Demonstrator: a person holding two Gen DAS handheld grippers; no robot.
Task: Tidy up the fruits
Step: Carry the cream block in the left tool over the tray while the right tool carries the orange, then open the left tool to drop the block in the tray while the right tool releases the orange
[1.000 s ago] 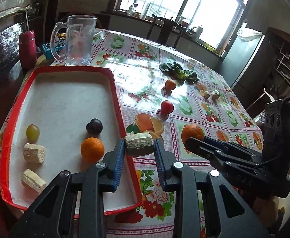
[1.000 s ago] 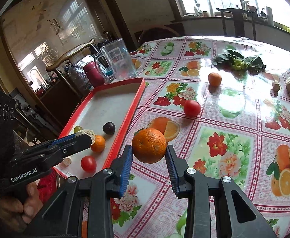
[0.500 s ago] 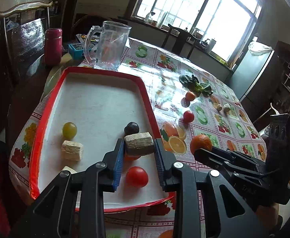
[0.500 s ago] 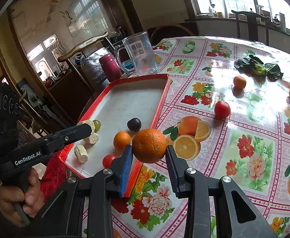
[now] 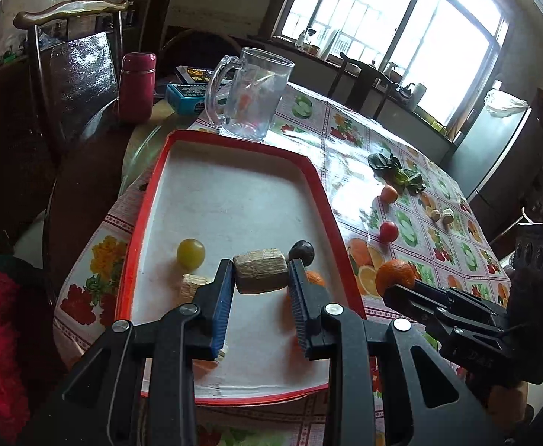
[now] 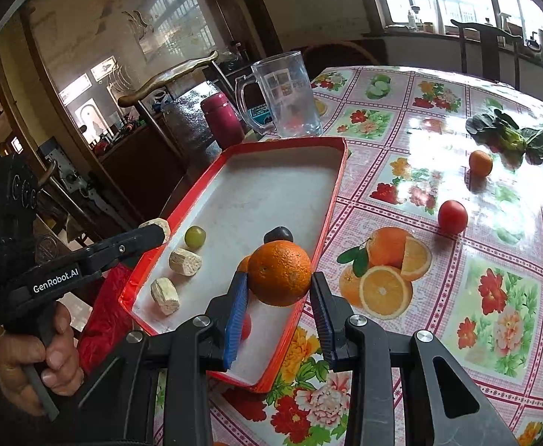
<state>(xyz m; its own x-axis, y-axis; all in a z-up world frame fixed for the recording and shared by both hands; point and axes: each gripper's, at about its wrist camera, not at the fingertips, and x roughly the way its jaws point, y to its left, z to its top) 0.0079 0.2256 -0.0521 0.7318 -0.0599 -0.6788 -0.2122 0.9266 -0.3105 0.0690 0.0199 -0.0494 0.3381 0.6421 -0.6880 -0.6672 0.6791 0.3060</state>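
Grippers both carry loads over the red-rimmed white tray [image 5: 230, 200]: our left gripper [image 5: 260, 291] clamps a pale fibrous cane chunk [image 5: 260, 269], our right gripper [image 6: 279, 297] a round orange [image 6: 279, 273], lower centre. We should lower each onto bare tray floor before releasing.

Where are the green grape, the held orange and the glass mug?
green grape [image 5: 190, 254], left wrist view, centre of fruit
orange [image 6: 279, 273], right wrist view, front peel
glass mug [image 5: 256, 98], left wrist view, body wall

Glass mug [image 5: 248, 93], maroon flask [image 5: 137, 87] (upright), leafy greens [image 5: 396, 174], chair [image 5: 74, 63]
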